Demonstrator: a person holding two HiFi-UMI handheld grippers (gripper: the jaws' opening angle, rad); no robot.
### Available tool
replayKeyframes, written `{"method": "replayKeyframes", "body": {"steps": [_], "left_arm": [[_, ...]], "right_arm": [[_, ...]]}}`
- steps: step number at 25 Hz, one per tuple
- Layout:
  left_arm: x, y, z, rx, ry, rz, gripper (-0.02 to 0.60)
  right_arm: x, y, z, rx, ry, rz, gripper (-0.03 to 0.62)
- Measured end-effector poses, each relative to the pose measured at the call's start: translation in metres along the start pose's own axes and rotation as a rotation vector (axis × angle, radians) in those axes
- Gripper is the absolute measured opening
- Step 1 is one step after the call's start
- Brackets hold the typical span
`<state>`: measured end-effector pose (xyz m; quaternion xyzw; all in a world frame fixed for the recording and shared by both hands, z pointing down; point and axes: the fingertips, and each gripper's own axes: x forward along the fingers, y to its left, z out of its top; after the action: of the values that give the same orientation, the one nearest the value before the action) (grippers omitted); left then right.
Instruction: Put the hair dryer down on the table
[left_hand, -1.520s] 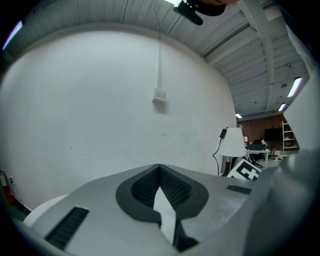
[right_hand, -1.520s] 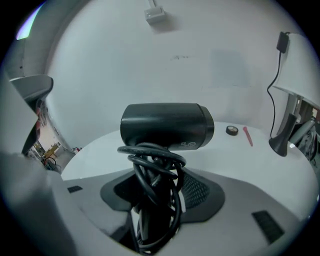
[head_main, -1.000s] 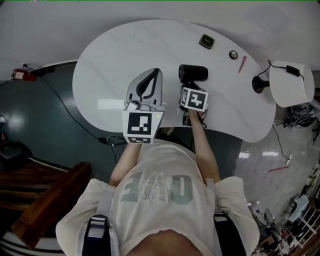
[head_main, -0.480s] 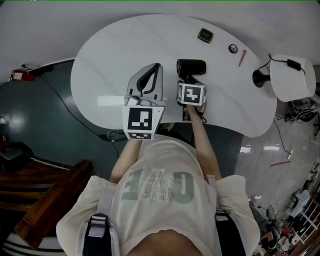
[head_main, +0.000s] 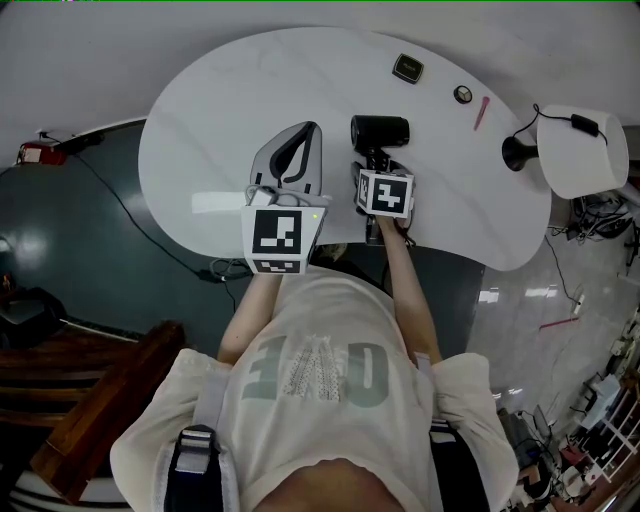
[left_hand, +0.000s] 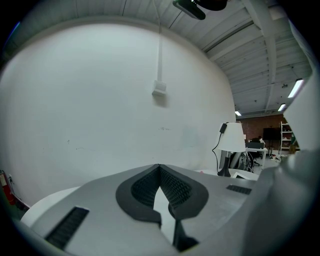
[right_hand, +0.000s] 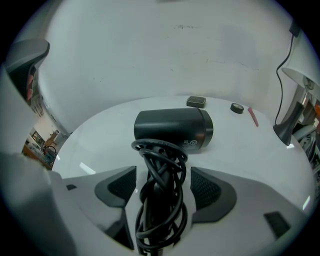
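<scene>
Flanking hair dryer (right_hand: 172, 130) (on table (head_main: 230, 110)): right claw (right_hand: 162, 185), jaws freshly opened

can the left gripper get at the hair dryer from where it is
Probably yes. The hair dryer lies on the table beside the left gripper, nothing between them. The right gripper, whose jaws have just been opening, straddles the cord-wrapped handle, so only the barrel is free.
</scene>
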<state>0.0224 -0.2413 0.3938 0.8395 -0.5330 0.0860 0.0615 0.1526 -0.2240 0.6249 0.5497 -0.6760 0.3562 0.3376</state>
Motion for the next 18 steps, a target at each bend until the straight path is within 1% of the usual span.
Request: {"method": "replayKeyframes", "body": {"steps": [3,5,8,13,16,18], "left_arm": [[0.001,-0.003,0.001,-0.002,-0.002,-0.008,0.005],[0.001,-0.004,0.003,-0.003,-0.004,-0.011,0.005],[0.002,-0.004,0.006,-0.001,-0.008,-0.012,0.005],[0.0,-0.009,0.023,0.01,-0.035,-0.021,0.005],[-0.001,-0.013,0.038,0.029,-0.066,-0.028,0.005],[-0.004,-0.016,0.049,0.043,-0.088,-0.032,0.005]], "right_arm": [[-0.012,0.002,0.008,0.003,-0.034,0.016,0.33],[-0.029,0.005,0.024,0.001,-0.091,0.023,0.33],[-0.061,0.008,0.065,-0.004,-0.221,0.024,0.328],[-0.132,0.021,0.142,-0.03,-0.494,0.044,0.328],[-0.172,0.028,0.168,-0.038,-0.627,0.057,0.324],[-0.191,0.031,0.176,-0.034,-0.688,0.06,0.293]]}}
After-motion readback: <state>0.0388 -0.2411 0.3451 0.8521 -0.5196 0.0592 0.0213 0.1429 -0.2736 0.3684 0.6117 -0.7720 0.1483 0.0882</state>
